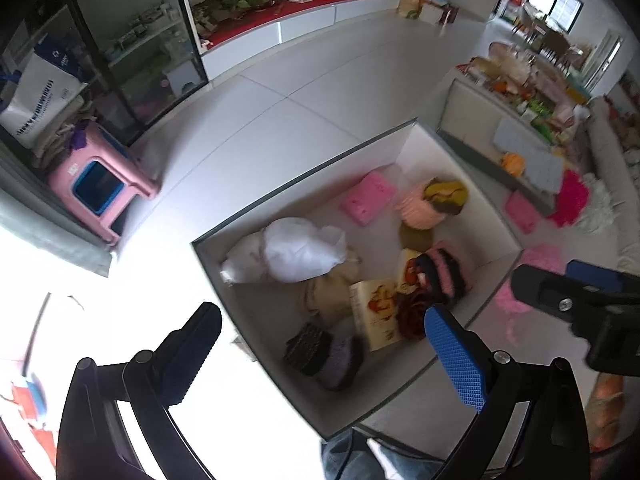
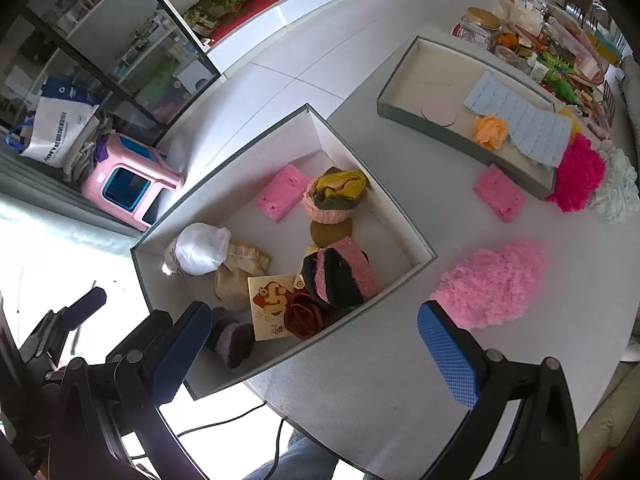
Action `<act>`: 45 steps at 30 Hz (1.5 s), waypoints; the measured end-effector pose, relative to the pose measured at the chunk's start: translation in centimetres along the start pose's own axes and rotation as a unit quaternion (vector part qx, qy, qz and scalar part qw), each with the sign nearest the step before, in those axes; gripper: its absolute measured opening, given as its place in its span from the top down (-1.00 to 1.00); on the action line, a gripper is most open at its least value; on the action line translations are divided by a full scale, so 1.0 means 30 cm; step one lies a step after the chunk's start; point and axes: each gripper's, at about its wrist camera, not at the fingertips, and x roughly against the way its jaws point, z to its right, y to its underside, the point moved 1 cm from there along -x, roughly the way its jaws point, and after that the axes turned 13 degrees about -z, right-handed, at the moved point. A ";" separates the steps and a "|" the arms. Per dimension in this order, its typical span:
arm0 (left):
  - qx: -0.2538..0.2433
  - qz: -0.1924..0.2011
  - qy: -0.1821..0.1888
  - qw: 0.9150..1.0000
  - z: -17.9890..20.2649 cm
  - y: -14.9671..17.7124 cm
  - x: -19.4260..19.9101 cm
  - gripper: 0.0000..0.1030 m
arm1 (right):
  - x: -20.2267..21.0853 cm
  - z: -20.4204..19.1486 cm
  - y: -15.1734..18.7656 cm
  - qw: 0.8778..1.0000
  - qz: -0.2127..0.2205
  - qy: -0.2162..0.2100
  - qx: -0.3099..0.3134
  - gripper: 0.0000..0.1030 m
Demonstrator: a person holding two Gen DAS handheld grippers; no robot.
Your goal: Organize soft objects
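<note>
A white-lined box (image 1: 496, 216) (image 2: 404, 216) stands on the table. It holds a white plastic bag (image 1: 300, 252), a pink sponge (image 2: 282, 192), knitted rolls (image 2: 340, 276) and a dark sock (image 1: 320, 352). My left gripper (image 1: 322, 314) hovers open above the box's near end, with nothing between its fingers. My right gripper (image 2: 314, 310) is also open and empty, over the box's near corner. A pale pink fluffy piece (image 2: 492, 284) lies on the table right of the box. A second pink sponge (image 2: 500, 194) lies further back.
A shallow grey tray (image 2: 404, 116) at the back right holds a blue cloth (image 2: 520, 124) and an orange puff (image 2: 490, 130). Magenta (image 2: 578, 178) and white (image 2: 616, 188) fluffy pieces lie beside it. A pink stool (image 2: 128, 184) stands on the floor at the left.
</note>
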 end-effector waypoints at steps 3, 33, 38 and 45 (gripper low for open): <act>0.002 -0.004 -0.010 1.000 -0.009 0.010 -0.004 -0.98 | 0.000 -0.003 0.004 1.000 -0.006 -0.004 0.000 -0.99; -0.009 -0.007 -0.027 1.000 -0.007 0.025 -0.008 -0.98 | 0.008 -0.046 0.004 1.000 -0.006 0.015 0.017 -0.99; -0.008 -0.008 -0.027 1.000 -0.008 0.024 -0.008 -0.98 | 0.002 -0.045 0.002 1.000 -0.009 0.018 0.019 -0.99; -0.005 -0.010 -0.027 1.000 -0.009 0.026 -0.014 -0.98 | 0.002 -0.047 0.000 1.000 -0.010 0.018 0.019 -0.99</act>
